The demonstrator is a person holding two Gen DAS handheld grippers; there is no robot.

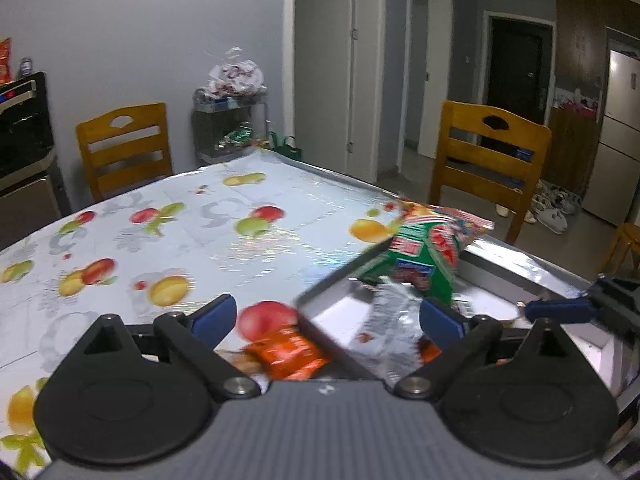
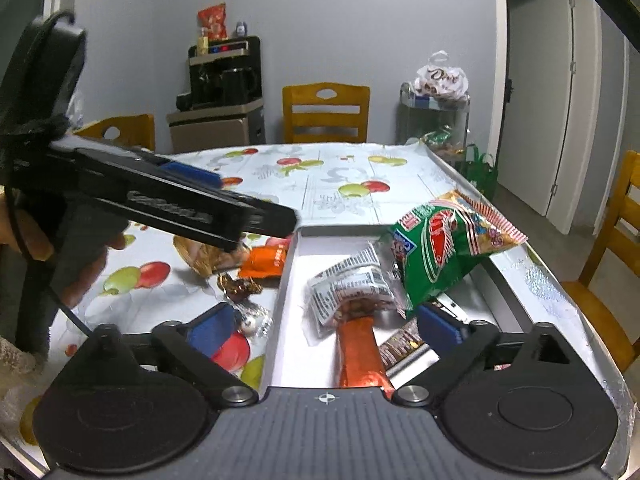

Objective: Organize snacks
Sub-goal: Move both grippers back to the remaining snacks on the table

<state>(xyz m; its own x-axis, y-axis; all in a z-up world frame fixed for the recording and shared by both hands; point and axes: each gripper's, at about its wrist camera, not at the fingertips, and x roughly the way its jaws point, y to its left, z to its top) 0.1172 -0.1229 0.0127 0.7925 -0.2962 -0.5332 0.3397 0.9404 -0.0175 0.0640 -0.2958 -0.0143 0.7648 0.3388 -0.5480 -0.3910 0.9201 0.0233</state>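
Observation:
A white box lies on the fruit-print table and holds a green snack bag, a clear white-label packet, an orange-red wrapped stick and a brown bar. Loose on the table to its left lie an orange packet, a tan snack and small wrapped candies. My right gripper is open, empty, over the box's near end. My left gripper is open, empty, above the orange packet and the box edge. The green bag also shows in the left wrist view.
Wooden chairs stand at the far sides of the table. A metal rack with bags stands by the wall. The left gripper body crosses the right wrist view at left. The table's right edge runs close to the box.

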